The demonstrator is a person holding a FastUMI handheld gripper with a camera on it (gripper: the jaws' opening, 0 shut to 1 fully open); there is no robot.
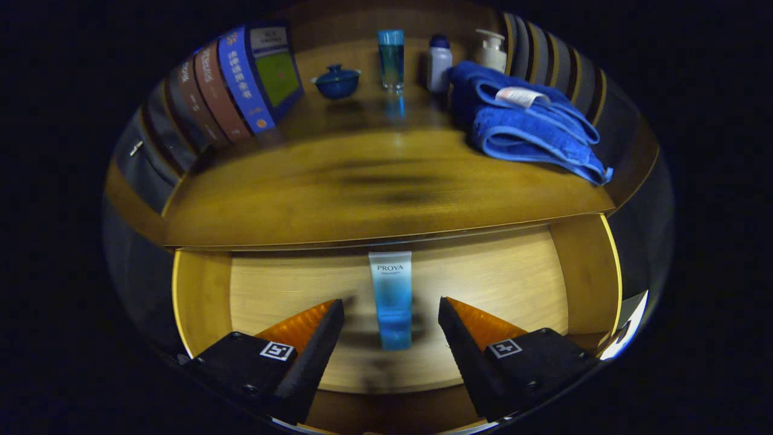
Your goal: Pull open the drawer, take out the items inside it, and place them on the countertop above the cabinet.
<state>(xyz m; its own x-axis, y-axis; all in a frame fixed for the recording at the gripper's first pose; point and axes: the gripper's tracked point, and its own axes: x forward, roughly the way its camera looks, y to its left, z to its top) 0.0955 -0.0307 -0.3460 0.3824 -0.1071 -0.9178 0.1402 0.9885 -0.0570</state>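
Observation:
The wooden drawer (519, 284) stands pulled open below the countertop (374, 181). A blue and white tube (391, 299) lies flat on the drawer floor, its white end toward the cabinet. My gripper (391, 309) hovers over the drawer, open, with the tube lying in the wide gap between the fingers. Neither finger touches the tube.
On the countertop lie a folded blue towel (525, 124) at the right, a white pump bottle (492, 51), a white bottle with a dark cap (439, 63), a tall blue bottle (391, 57) and a blue lidded bowl (336, 81). Books (241, 81) lean at the left.

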